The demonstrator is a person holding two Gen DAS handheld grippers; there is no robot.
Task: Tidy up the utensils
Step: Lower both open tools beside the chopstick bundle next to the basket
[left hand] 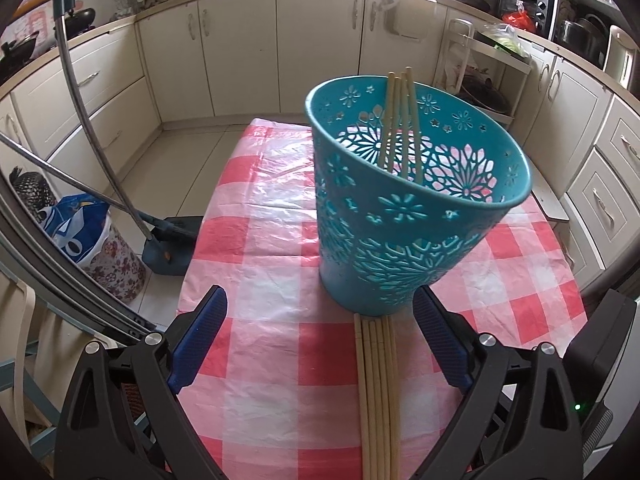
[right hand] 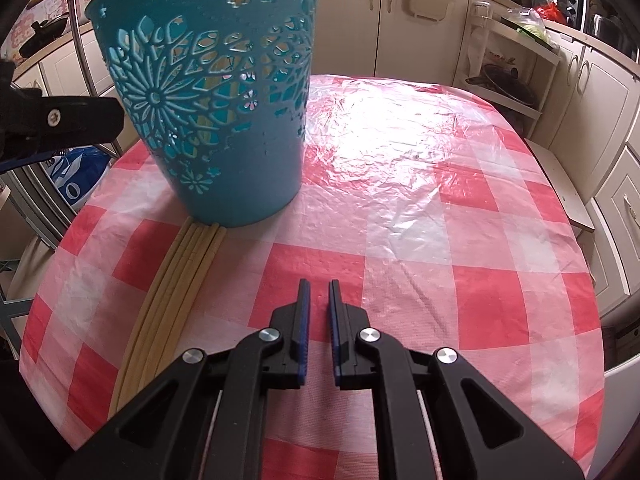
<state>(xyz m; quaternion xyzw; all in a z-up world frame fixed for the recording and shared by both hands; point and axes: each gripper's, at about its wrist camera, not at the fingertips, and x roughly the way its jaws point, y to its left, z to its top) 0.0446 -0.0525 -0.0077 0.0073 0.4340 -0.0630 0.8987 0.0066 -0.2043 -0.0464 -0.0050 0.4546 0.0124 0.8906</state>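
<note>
The lower ends of the loose pale wooden chopsticks (left hand: 376, 400) lying between the left gripper's (left hand: 320, 344) fingers run off the bottom edge of the left wrist view. Their far tips meet the base of the teal cut-out plastic basket (left hand: 400, 216); contact cannot be confirmed. The chopsticks standing in the basket (left hand: 400, 120) have their lower ends hidden behind its near wall. Ahead and left of the right gripper (right hand: 319, 292), the basket's rim is cut off by the top edge. Only one finger (right hand: 64, 118) of the left gripper shows there.
</note>
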